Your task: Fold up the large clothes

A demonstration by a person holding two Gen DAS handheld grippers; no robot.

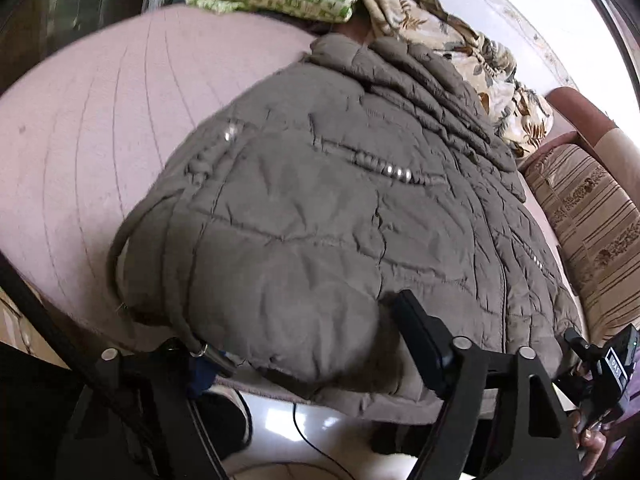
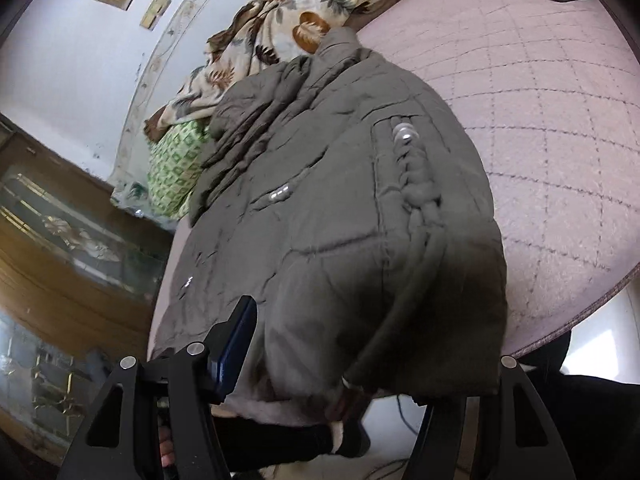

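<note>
Left wrist and right wrist views: both hand-held grippers at the near hem of the jacket

Left wrist view shows a grey padded jacket [image 1: 340, 208] lying on a pink bed [image 1: 88, 128], directly in front of the left hand-held gripper [image 1: 304, 344]. Its jaws are spread, and the near hem of the jacket bulges between them; whether the pads press on the cloth I cannot tell, because the left finger is hidden under the fabric. To the far right of this gripper the right hand-held gripper [image 1: 600, 364] appears at the same edge.

In the right wrist view, the right hand-held gripper [image 2: 360, 360] also stands spread around the hem of the jacket [image 2: 320, 220]. Its right finger is behind the cloth, so a grip is not sure. Beyond the jacket lie a flowered blanket [image 2: 280, 32] and a green patterned cloth [image 2: 176, 176].

I judge that the step is taking the bottom hem at two places. The next move probably needs both grippers to close firmly on the thick cloth, then to lift and carry the hem forward, toward the collar, keeping it level.
</note>
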